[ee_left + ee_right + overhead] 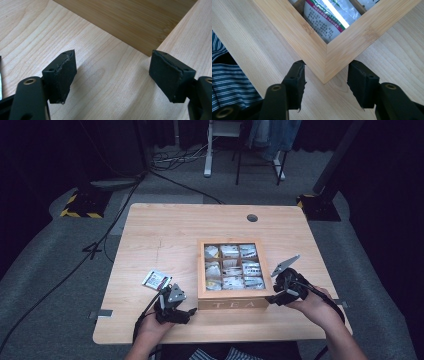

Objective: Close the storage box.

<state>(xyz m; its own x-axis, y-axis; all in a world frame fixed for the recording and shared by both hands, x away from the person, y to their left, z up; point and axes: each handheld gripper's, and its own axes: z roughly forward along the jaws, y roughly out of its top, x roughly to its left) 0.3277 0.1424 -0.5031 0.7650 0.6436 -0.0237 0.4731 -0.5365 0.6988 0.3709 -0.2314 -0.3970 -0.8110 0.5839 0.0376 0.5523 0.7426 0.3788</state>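
Both hands sit at near table edge; right gripper [325, 75] straddles tea box [234, 304] front-right corner, jaws apart, pads not clearly pressing; left gripper [110, 75] wide open, empty, beside box; risk: corner hold slips, box skids or twists, sachets [232, 267] spill

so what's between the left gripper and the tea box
Only bare tabletop: in the left gripper view, light wood runs from the open left gripper to the tea box wall, with nothing lying on it. The high view shows the same short gap.
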